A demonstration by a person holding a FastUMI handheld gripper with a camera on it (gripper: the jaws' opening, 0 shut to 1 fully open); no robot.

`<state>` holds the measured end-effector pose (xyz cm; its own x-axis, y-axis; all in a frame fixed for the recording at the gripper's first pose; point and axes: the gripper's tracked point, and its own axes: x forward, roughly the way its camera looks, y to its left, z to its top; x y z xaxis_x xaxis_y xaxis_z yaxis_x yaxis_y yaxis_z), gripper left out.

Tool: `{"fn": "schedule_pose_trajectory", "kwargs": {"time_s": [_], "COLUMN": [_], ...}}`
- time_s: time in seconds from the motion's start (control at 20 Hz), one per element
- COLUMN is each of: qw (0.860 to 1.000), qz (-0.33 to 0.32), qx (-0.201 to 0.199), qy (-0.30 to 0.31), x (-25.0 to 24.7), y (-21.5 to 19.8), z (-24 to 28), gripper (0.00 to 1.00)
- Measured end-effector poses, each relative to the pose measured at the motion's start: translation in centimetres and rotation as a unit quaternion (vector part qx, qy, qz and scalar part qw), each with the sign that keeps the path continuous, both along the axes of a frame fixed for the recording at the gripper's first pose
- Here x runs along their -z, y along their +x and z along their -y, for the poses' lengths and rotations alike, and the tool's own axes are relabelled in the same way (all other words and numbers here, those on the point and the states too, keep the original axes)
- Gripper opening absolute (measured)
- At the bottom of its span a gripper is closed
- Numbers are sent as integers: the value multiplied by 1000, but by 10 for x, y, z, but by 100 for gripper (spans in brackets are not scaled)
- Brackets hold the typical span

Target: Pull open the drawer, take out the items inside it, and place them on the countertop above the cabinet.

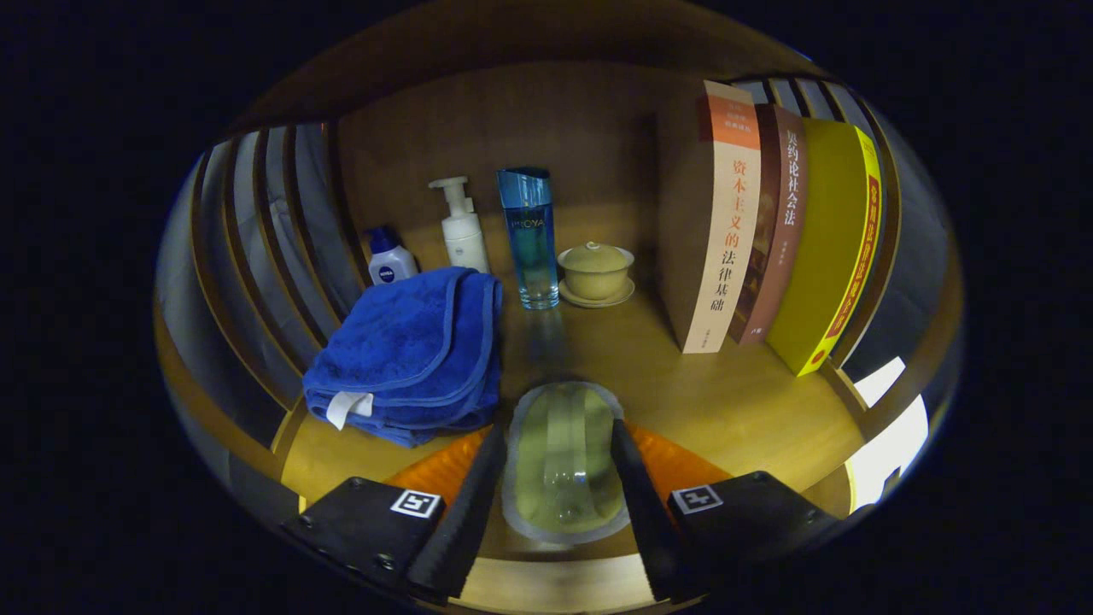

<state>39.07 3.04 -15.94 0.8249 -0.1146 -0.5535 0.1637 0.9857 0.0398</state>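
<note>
Wooden countertop (734,401) between slatted sides carries, left to right, a small blue-capped lotion bottle (390,260), a white pump bottle (462,226), a folded blue towel (410,354), a tall blue bottle (529,235), a lidded tea bowl on a saucer (595,272) and three upright books (768,226). Gripper (561,512) fingers clench a clear, greenish packet-like item (561,453), hard to identify, low over the counter's front edge. Judgement: set it on the bare patch ahead of the fingers, between towel and books, then release only once it rests flat.
</note>
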Motion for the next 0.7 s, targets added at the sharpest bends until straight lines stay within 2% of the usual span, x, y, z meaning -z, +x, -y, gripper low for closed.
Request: {"fn": "schedule_pose_trajectory", "kwargs": {"time_s": [0.1,0.35,0.7], "qw": [1000,999,996], "qz": [1,18,58], "qx": [-4,-18,-41], "qy": [-7,-43,-58], "x": [-2,-16,-53], "y": [-1,-3,-22], "z": [-2,-7,-22], "gripper": [100,99,99]}}
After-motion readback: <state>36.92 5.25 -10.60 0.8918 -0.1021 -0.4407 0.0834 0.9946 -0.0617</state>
